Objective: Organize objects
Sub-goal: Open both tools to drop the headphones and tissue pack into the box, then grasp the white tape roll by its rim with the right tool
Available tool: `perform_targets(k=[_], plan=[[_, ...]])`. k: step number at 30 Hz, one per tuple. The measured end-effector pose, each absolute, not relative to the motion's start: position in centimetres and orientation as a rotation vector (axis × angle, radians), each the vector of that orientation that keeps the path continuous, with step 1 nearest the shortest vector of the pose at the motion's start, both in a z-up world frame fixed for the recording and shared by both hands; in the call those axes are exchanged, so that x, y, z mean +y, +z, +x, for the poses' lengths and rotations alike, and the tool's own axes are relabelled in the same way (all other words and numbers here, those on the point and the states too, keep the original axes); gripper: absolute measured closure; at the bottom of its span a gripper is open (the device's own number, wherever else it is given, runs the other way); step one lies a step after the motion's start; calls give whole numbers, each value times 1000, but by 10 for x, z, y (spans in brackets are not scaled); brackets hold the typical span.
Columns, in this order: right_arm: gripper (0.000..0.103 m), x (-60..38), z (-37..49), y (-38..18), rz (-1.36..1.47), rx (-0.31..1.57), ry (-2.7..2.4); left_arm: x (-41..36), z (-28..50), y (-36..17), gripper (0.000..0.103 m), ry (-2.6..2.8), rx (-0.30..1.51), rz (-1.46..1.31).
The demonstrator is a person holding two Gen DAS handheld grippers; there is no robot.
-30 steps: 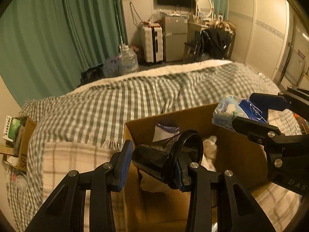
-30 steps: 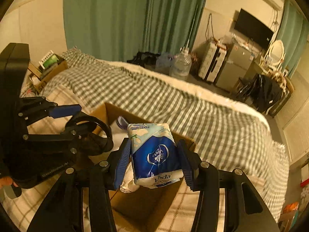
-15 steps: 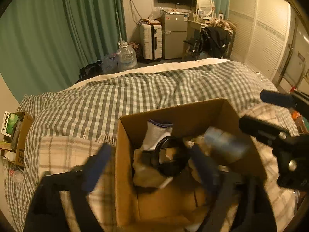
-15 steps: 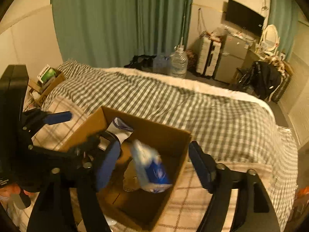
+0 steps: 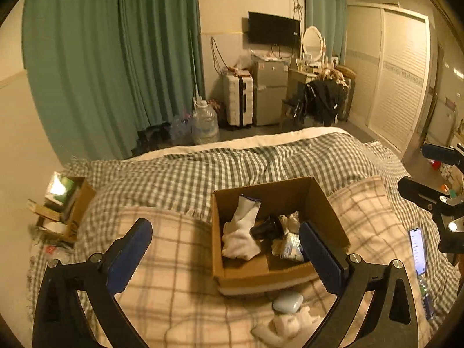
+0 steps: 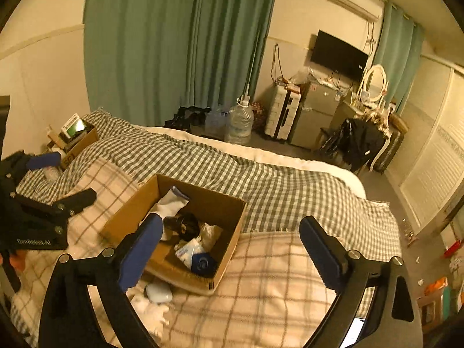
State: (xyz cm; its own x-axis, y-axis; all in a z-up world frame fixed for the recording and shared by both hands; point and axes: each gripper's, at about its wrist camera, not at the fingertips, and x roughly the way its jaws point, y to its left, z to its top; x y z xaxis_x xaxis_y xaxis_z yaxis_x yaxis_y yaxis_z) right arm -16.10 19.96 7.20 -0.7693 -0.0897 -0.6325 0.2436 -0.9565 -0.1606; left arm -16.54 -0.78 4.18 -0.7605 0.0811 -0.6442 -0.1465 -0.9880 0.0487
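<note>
A brown cardboard box point(image 5: 319, 200) sits on a bed, on a pale plaid blanket point(image 5: 174, 261). The box is the thing to look at — everything else is told from it.

Inside the box, on its left side, lies a white sock point(image 5: 240, 232). Next to the sock, in the middle of the box, lies a black cup point(image 5: 266, 229) on its side. Just past the cup, toward the near right corner of the box, rests a blue and white tissue pack point(image 6: 197, 256). Some crumpled white stuff point(image 6: 210, 233) sits between the cup and the far wall of the box.

The left gripper point(image 5: 226, 256) hangs in front of the box with its two blue fingers spread wide apart, and nothing is in it. The right gripper point(image 6: 232, 253) hangs above the near side of the box — its fingers are spread wide too, and it holds nothing.

On the blanket, just in front of the box, lies a small pale blue case point(image 5: 287, 303). A bunched white cloth point(image 5: 287, 326) lies right beside the case, a bit farther from the box. Well to the right of the box, a phone point(image 5: 417, 250) lies on the blanket with its screen lit. Behind the box, a green checked cover point(image 5: 217, 171) spreads over the bed. Far to the left of the box, a smaller box point(image 5: 72, 206) holds some things.
</note>
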Motion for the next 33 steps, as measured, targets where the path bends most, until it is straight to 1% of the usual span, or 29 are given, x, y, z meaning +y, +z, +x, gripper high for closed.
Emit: perform_targets(k=[3, 10, 13, 15, 20, 23, 29, 33], plan=[[0, 200, -135, 82, 952, 341, -2773, -15, -140, 54, 0, 2851, 153, -989], [0, 190, -80, 91, 922, 374, -2763, -31, -87, 68, 0, 2908, 153, -935], [0, 192, -61, 90, 869, 331, -2781, -34, -70, 61, 0, 2980, 138, -923], [0, 191, -53, 83, 863, 300, -2779, -33, -61, 46, 0, 2984, 138, -941], [0, 185, -47, 42, 930, 313, -2777, -22, -50, -7, 0, 2967, 115, -1021], [0, 177, -48, 3, 1009, 332, -2757, -20, -46, -37, 0, 2961, 75, -1059], [0, 149, -53, -69, 1139, 365, -2639, -33, -47, -70, 0, 2975, 15, -1127], [0, 129, -62, -103, 1228, 341, -2526, -39, -44, -83, 0, 2968, 53, -1156]])
